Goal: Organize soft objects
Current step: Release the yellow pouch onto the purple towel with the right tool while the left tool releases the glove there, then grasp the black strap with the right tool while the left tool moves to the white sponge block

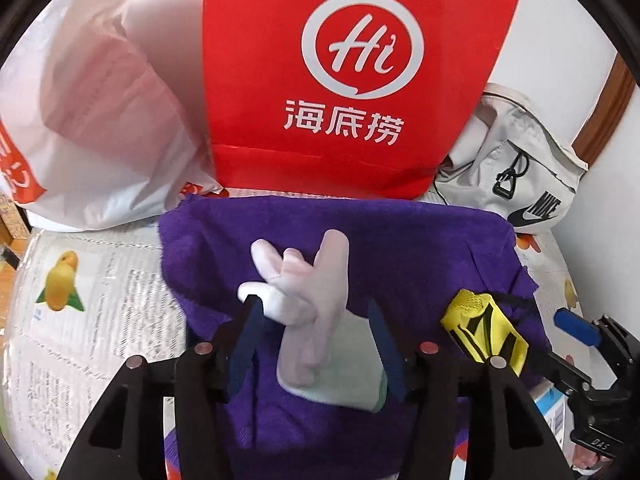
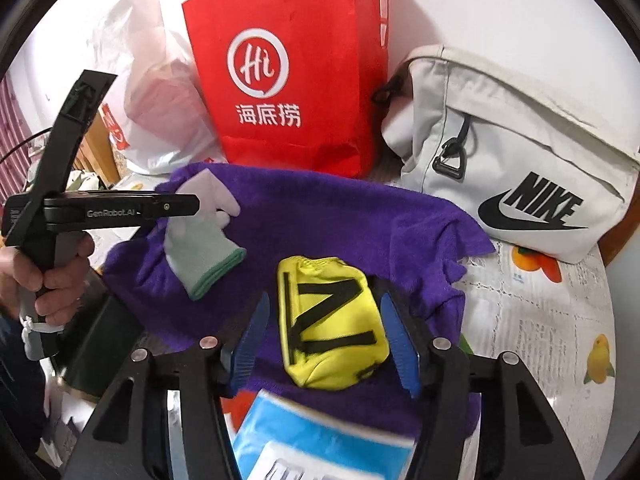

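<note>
A white knit glove [image 1: 316, 320] with a pale green cuff lies on a purple towel [image 1: 400, 240]. My left gripper [image 1: 316, 332] is open, its blue fingers either side of the glove. A yellow pouch [image 2: 332, 320] with black stripes lies on the same towel [image 2: 320, 216]. My right gripper [image 2: 326, 340] is open around the pouch, fingers on both sides. The glove [image 2: 204, 248] and left gripper body show at left in the right wrist view. The pouch [image 1: 484, 328] shows at right in the left wrist view.
A red paper bag [image 1: 352, 72] stands behind the towel, a white plastic bag [image 1: 92, 120] to its left, a white Nike bag [image 2: 520, 176] to its right. The table has a newspaper-print cover [image 1: 92, 300]. A blue packet [image 2: 312, 440] lies near my right gripper.
</note>
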Motion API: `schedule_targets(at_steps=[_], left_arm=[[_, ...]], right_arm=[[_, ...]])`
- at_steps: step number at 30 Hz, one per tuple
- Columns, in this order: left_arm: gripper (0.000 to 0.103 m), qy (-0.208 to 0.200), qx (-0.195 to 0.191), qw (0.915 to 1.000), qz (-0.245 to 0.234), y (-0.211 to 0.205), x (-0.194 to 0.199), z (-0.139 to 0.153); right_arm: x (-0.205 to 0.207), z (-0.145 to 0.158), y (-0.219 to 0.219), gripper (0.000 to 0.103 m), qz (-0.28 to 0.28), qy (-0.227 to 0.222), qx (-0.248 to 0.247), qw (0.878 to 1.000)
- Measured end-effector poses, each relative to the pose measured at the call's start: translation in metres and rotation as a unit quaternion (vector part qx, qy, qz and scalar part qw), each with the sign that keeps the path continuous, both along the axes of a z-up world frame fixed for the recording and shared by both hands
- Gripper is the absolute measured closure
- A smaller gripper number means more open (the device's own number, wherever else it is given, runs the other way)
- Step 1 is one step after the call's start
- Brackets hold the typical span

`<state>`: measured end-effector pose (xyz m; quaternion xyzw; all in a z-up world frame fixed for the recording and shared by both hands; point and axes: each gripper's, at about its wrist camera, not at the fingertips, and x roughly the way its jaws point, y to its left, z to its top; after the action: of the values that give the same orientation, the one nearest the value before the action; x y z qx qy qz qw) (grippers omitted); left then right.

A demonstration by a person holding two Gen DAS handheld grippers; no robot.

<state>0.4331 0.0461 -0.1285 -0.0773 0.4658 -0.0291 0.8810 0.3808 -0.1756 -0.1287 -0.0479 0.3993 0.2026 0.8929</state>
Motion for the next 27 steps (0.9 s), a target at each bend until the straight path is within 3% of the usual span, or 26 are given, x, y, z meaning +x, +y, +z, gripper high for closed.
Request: schedule_targets(at_steps=[7,14,16,27], left_arm=[[0.040,-0.026,0.011,0.9994,0.020,0.010,-0.046,0.025],[0.040,-0.047,-0.007,0.9986,0.023,0.020,-0.112,0.045],[0.040,-0.040,-0.023,0.9987,0.022,0.023,-0.133,0.044],[0.040,-0.022,-0.019,0.9989,0.037,0.031,-0.219,0.030]], right_arm=[[-0.043,0.019,-0.006,0.040,-0.026,-0.035,0.007,0.999],[-0.102,0.032,-0.006,0.039,-0.019,-0.027,0.066,0.997],[-0.121,0.033,-0.001,0.039,-0.012,-0.025,0.061,0.998],[-0.216,0.008,0.008,0.039,-0.008,-0.015,0.023,1.000]])
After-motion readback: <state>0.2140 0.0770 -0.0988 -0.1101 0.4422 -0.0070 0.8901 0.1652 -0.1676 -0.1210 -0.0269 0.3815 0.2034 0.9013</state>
